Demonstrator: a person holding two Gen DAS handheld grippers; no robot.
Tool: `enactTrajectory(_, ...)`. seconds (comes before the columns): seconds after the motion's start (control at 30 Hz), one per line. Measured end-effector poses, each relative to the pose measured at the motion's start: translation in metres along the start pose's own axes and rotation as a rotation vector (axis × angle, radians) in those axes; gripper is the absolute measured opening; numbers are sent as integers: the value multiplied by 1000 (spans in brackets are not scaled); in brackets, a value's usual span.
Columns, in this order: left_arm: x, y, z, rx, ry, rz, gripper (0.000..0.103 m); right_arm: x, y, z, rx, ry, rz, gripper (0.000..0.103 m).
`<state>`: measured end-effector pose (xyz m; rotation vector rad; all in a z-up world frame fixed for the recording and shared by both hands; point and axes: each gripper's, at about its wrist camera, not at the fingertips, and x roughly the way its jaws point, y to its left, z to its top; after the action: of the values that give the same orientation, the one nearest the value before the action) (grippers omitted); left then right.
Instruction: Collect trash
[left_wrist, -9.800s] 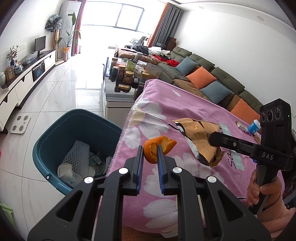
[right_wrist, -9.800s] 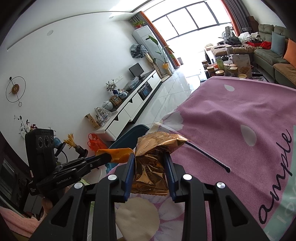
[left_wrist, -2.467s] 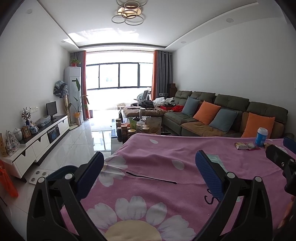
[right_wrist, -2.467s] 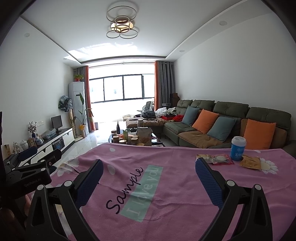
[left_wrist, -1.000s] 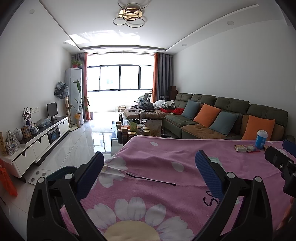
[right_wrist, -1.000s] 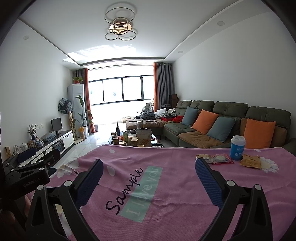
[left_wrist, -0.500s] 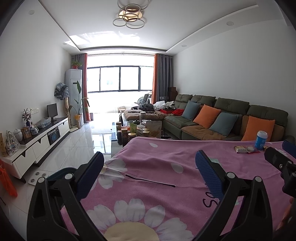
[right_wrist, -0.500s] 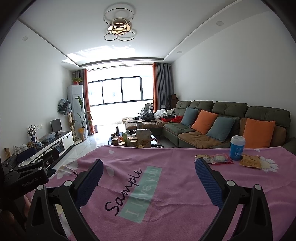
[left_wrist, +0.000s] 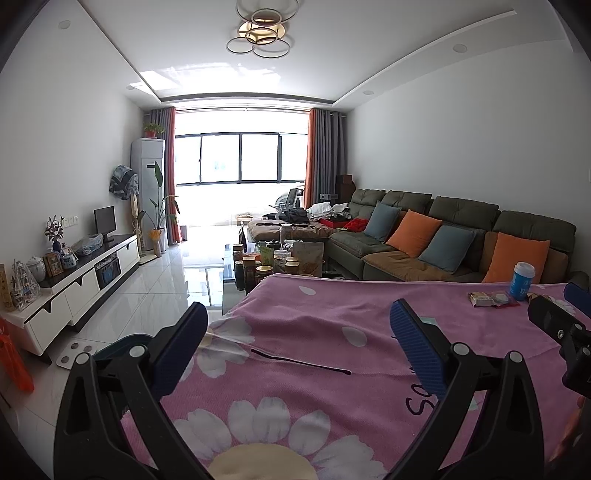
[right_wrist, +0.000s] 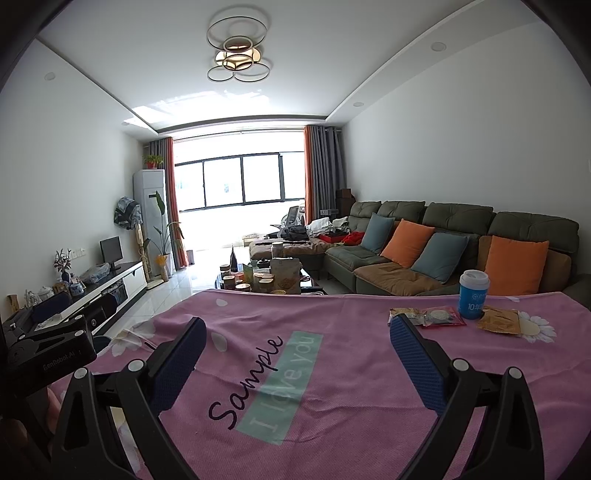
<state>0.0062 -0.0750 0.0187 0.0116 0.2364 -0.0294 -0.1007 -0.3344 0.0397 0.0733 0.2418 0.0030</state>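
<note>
Left gripper (left_wrist: 299, 336): jaws spread wide, nothing between them; held level above the near edge of the pink cloth (left_wrist: 332, 317).
Right gripper (right_wrist: 295, 350): jaws spread wide, empty; held above the printed middle of the cloth.
Bin (left_wrist: 122, 341): teal rim visible on the floor beside the table's left edge; contents hidden.
Remaining trash: red snack wrapper (right_wrist: 441, 317), a second wrapper (right_wrist: 402, 315) touching it, and a brown packet (right_wrist: 496, 321), all at the far right of the cloth, near the blue cup (right_wrist: 473, 294).
Near cloth area: no loose trash visible.
Progress (judgement): partly done; the far-right cluster is not yet collected.
Cup status: cannot tell whether it counts as trash.
</note>
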Motion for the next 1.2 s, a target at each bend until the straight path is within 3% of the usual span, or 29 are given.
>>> enactTrajectory(1.2,5,-4,0,-4,6,-2,97,0,2,0,6,-2,-4,96)
